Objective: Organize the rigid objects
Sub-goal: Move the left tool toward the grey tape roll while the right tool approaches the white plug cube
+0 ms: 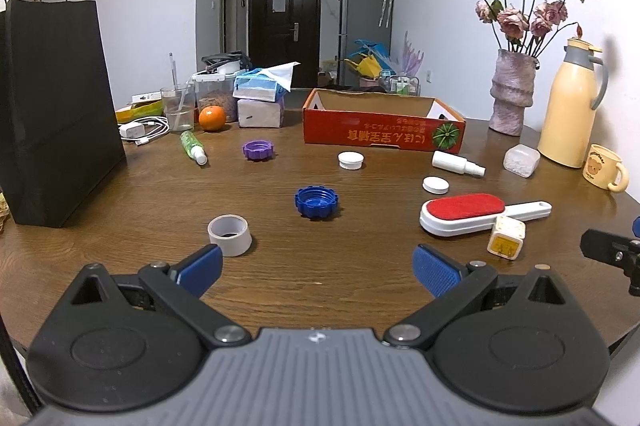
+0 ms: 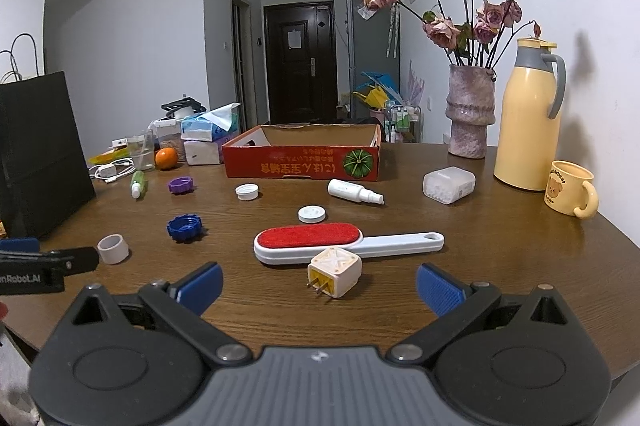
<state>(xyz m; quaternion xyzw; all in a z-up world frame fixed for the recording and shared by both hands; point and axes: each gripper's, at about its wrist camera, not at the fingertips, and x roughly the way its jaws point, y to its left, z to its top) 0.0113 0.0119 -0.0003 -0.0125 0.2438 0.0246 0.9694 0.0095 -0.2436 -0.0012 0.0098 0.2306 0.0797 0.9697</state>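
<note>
Bare tabletop [image 2: 500, 250] between spread tongs [image 2: 320, 284]

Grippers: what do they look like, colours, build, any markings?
Both match: left gripper and right gripper have blue ribbed pads on black linkage arms, round black pivot housings and a grey ribbed body. The left gripper's side carries white lettering, partly cut off.

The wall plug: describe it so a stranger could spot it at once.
Start at the red box, then come toward the near table edge to the lint brush with the red pad. The plug lies touching its near side: a cream cube with a yellow face and two metal prongs.
</note>
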